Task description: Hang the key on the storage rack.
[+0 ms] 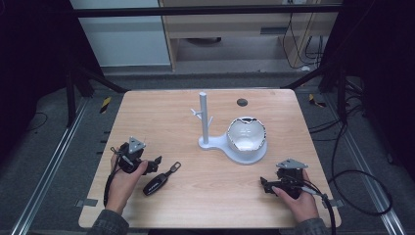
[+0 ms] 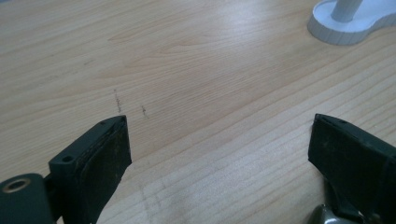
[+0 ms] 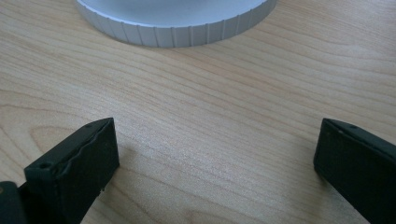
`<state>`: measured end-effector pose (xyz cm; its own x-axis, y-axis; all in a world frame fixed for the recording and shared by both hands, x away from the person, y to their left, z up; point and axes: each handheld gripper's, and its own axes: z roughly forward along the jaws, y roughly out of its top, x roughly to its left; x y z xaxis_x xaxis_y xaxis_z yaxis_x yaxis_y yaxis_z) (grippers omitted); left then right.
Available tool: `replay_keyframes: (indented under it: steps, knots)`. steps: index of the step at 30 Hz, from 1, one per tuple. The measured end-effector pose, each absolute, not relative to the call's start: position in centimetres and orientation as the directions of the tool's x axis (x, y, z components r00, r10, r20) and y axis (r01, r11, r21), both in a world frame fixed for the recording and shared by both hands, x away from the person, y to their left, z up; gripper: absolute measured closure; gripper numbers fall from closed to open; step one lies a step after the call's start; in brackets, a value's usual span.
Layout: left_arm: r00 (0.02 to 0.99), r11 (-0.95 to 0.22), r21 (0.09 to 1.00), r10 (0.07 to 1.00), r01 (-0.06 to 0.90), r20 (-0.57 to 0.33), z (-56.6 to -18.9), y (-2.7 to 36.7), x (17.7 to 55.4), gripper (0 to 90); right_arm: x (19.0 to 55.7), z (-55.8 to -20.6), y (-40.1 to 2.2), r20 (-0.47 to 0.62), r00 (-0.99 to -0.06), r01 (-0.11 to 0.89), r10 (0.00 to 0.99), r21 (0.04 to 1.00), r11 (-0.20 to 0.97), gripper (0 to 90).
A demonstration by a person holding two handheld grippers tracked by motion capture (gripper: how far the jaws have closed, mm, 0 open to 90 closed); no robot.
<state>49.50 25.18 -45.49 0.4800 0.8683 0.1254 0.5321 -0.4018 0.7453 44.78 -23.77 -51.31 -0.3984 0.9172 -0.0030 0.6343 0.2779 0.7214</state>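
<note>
Resting on: the wooden table (image 1: 161,122), which carries every item here.
Key fob: a black car key (image 1: 156,185) lies flat near the front left part of the table, with a short dark tag (image 1: 173,169) stretching from its upper end toward the middle of the board.
Fob against tool: the key lies just beside the left gripper (image 1: 155,162), a little nearer the person and to its right; the tag's far end sits close to the jaw tips. Whether the tag touches them cannot be told from the high view.
Left gripper: held in the person's left hand (image 1: 123,182), its jaws point toward the table's centre. In the left gripper view the jaws stand wide apart with bare wood between them, so nothing is gripped (image 2: 219,135).
Right gripper: held in the person's right hand (image 1: 299,198) near the front right corner, it points to the left across the table (image 1: 263,184). In the right gripper view its jaws are likewise spread wide over bare wood, holding nothing (image 3: 217,140).
Stand: a white holder (image 1: 235,147) sits past the middle of the table, with an upright post (image 1: 203,117) bearing small pegs and a round dish base.
Dish contents: a shiny heart-shaped bowl (image 1: 246,133) rests on the round base.
Stand against tools: the ribbed edge of the base (image 3: 177,28) lies ahead of the right gripper, well apart from the key.
</note>
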Motion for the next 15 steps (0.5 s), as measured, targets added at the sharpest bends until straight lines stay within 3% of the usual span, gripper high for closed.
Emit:
replay_keyframes:
  steps: [9,15]
  knots:
    - [0.582,-0.522,0.572,0.808,0.632,0.095,-42.7,22.7,49.6,8.5,44.9,-51.3,-23.7,-0.001,-0.405,0.633,0.914,0.721,0.281,0.4]
    - [0.672,-0.626,0.468,0.735,0.623,0.088,-41.6,20.7,49.7,8.5,44.6,-51.3,-23.8,0.005,-0.405,0.635,0.914,0.721,0.278,0.4]
